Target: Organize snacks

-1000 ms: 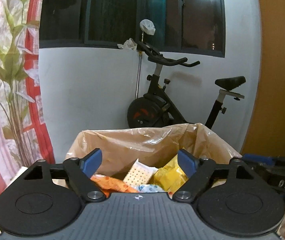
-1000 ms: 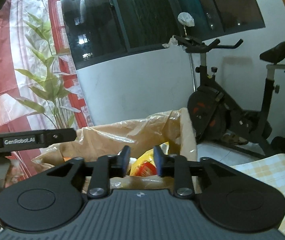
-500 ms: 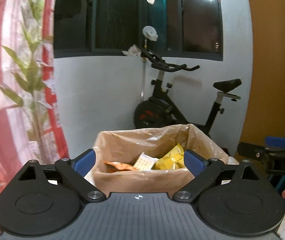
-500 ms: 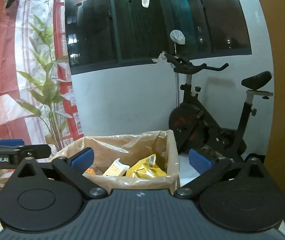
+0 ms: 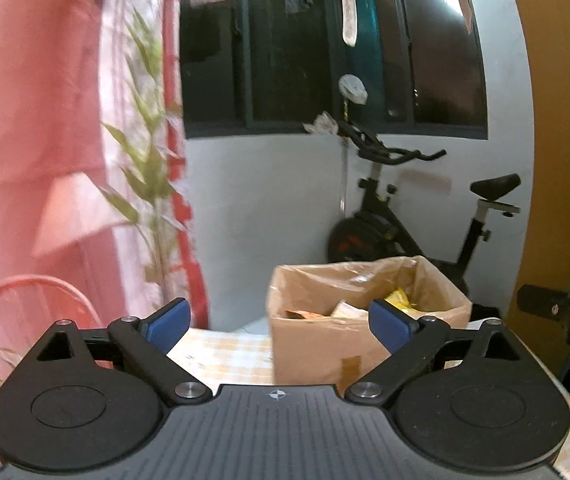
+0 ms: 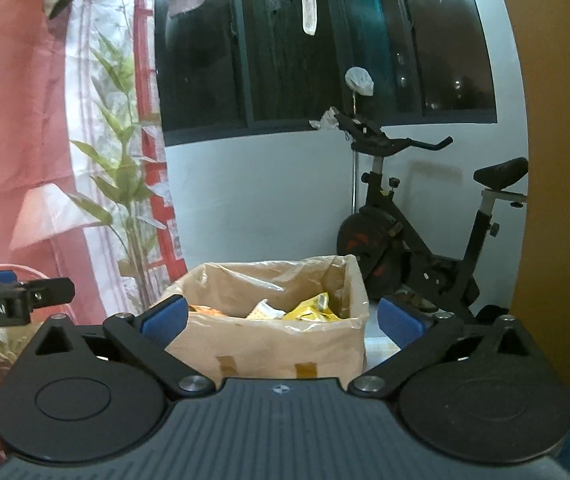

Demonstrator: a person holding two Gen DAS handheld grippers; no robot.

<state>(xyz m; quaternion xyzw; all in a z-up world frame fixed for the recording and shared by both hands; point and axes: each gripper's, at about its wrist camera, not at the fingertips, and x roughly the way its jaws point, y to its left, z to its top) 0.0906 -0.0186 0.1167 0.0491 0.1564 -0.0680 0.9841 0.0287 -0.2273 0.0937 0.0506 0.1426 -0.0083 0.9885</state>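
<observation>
Both grippers empty and spread wide, facing a lined cardboard box of snacks on a checked tablecloth.

Left wrist view: the left gripper [image 5: 279,316] has its blue pads far apart with nothing between them; the cardboard box [image 5: 317,346], lined with a plastic bag, stands beyond the fingers and right of centre on the checked tablecloth [image 5: 225,354], snack packets [image 5: 399,300] inside; an exercise bike [image 5: 401,216] stands behind. Right wrist view: the right gripper [image 6: 281,318] is likewise fully spread and empty; the box [image 6: 269,350] sits centred beyond the pads, yellow and orange snack packets [image 6: 313,308] visible within; the left gripper's [image 6: 17,294] tip shows at left.
</observation>
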